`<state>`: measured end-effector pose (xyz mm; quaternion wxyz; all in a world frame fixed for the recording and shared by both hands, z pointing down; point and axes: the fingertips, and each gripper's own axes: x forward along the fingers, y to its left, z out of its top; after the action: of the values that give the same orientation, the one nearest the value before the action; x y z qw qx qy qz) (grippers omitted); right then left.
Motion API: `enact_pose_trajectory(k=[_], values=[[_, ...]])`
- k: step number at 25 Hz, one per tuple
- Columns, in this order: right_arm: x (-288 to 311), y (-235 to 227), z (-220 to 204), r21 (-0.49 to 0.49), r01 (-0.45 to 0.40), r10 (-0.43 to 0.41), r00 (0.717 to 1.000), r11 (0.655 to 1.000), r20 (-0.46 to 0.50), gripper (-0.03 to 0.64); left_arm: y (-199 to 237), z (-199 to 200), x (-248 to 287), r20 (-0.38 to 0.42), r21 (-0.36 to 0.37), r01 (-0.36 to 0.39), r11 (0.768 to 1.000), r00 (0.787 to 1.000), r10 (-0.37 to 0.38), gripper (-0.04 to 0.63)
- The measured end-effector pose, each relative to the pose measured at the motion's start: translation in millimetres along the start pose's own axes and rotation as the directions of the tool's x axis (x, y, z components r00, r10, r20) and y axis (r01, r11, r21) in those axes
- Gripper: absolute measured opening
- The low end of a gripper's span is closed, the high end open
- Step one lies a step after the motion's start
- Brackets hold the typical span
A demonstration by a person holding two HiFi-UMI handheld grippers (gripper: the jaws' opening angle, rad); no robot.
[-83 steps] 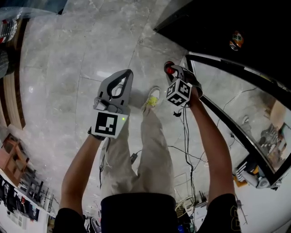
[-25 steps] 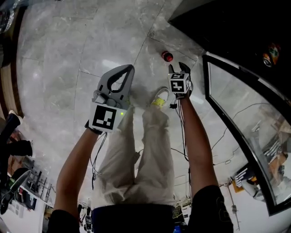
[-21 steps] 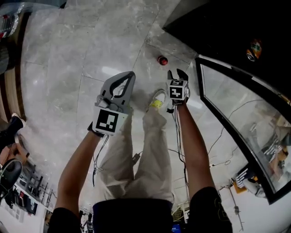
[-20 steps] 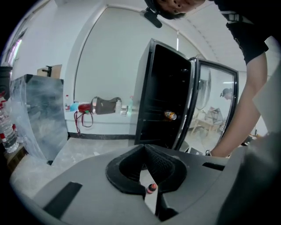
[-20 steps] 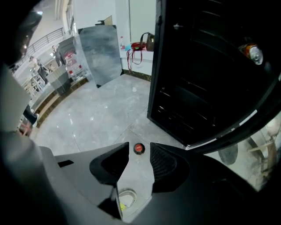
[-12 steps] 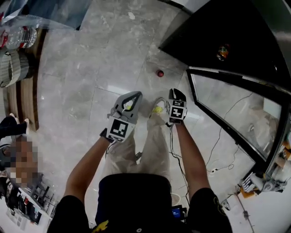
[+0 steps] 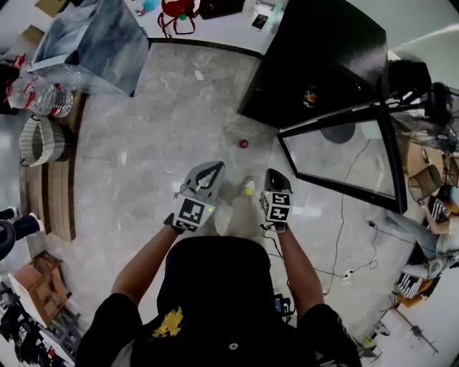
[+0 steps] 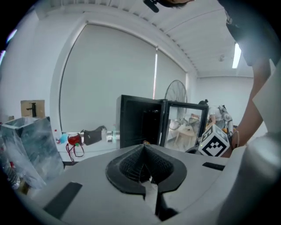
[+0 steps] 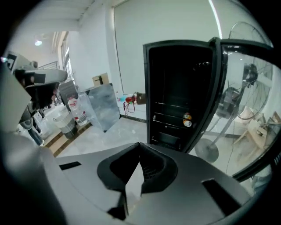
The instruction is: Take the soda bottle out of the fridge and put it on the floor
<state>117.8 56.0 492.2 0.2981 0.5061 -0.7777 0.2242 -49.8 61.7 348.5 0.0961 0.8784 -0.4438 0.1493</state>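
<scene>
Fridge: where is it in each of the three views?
Head view: fridge upper right, door open.
Left gripper view: fridge at centre.
Right gripper view: fridge centre right, filling much of it.
Shared landmark: red bag by the wall, left of the fridge.

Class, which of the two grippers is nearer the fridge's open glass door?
The right gripper: the glass door lies just beside it, while the left gripper is across the person's shoe.
</scene>
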Motion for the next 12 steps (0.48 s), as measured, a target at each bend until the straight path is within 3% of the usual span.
enact_pose_trajectory(k=[5, 12], values=[[-74, 17, 41, 0.06, 0.06, -0.068, 0.986, 0.996, 0.15, -0.003, 5, 32, -37, 0.031, -0.032, 0.006, 0.999, 0.999, -0.005, 0.018], [-155, 22, 78, 0.153, 0.081, -0.122, 0.952, 0.985, 0.282, -0.003, -10, 72, -78, 0.087, -0.007, 0.013, 1.0, 0.996, -0.013, 0.018]])
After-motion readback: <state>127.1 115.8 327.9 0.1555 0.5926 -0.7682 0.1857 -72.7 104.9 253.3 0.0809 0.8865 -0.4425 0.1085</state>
